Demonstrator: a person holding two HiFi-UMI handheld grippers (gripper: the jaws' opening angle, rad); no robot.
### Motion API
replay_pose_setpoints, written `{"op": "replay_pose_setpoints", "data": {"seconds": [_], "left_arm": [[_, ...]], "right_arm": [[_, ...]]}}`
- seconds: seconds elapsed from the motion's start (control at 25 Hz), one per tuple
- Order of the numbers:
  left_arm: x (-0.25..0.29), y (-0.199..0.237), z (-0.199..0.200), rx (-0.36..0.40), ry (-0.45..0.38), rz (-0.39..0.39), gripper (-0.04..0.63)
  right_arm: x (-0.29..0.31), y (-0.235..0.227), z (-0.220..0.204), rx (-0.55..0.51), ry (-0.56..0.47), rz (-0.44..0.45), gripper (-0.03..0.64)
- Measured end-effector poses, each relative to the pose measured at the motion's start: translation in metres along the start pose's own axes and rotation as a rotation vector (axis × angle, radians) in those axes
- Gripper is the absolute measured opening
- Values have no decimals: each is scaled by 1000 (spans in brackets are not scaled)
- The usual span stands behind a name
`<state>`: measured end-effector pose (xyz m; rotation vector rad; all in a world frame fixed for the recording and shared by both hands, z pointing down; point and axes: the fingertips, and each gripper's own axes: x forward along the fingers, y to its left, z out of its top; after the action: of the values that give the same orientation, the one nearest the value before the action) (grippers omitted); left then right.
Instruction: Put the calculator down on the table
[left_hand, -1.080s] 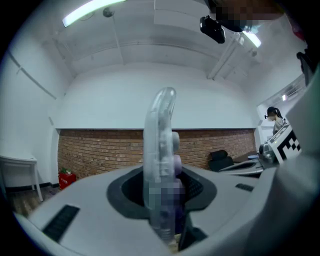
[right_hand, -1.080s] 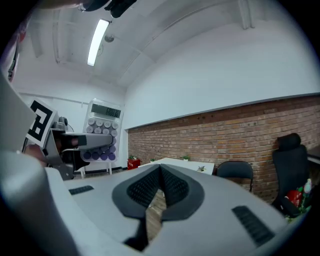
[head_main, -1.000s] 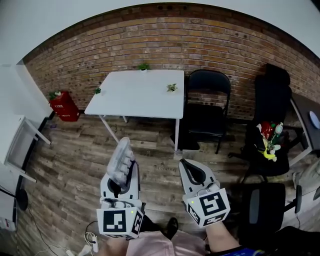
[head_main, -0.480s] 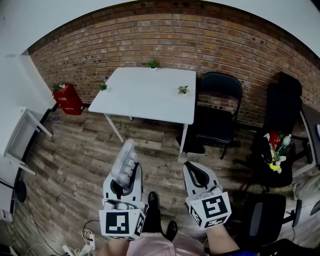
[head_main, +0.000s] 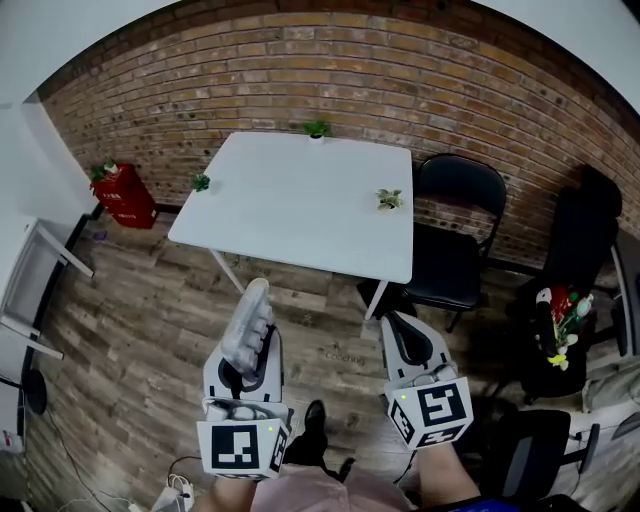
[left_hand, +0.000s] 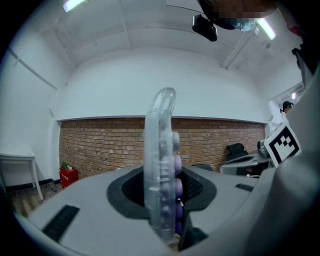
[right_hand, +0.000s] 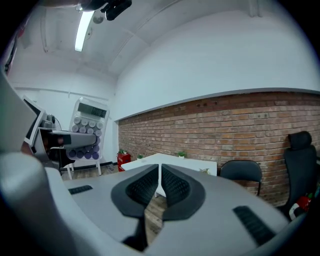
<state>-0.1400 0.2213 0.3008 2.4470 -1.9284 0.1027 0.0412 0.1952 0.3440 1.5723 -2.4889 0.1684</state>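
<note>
A clear calculator (head_main: 247, 322) with purple keys stands on edge between the jaws of my left gripper (head_main: 243, 368), which is shut on it. In the left gripper view the calculator (left_hand: 161, 165) rises upright from the pads, with the left gripper (left_hand: 162, 202) clamped on its lower part. My right gripper (head_main: 405, 342) is held beside it, shut and empty; in its own view the right gripper (right_hand: 160, 184) has its pads together. The white table (head_main: 300, 205) stands ahead of both grippers, over the wooden floor. The calculator (right_hand: 85, 135) also shows at the left of the right gripper view.
Three small plants (head_main: 389, 199) sit on the table top. A black folding chair (head_main: 455, 245) stands at its right side, a red box (head_main: 118, 195) by the brick wall at left. A dark office chair (head_main: 560, 330) holding colourful items is at far right, a white desk (head_main: 30, 290) at far left.
The table has come nearer and shifted toward the middle of the head view as both grippers moved forward. The left gripper keeps its hold on the calculator; the right stays shut.
</note>
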Motion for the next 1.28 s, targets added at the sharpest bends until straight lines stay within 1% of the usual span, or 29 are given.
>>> {"op": "replay_pose_setpoints", "data": {"seconds": [0.24,0.52,0.64,0.84,0.96,1.08,1.28], "left_arm": [[63,49,12,6,-24,-3,137],[115,77,17,5,-37,-28,137],[133,79,11,2,-22,-42,137],[165,76,-9,-13,29,-68,137],[187,70,-21,-7,59,-86,137],[220,67,-27,2,73,-98,137],[290,62,-33,9,94,-114,137]], "right_arm": [[74,-7,32,-14,-24,-22,17],[122,-18,54,-24,-44,-53,17],[136,-27,54,-18,-37,-68,15],[157,-43,39,3,-1,-81,15],[172,-57,31,16,13,-87,15],[195,-78,26,30,23,-97,15],[248,-121,23,39,43,-97,15]]}}
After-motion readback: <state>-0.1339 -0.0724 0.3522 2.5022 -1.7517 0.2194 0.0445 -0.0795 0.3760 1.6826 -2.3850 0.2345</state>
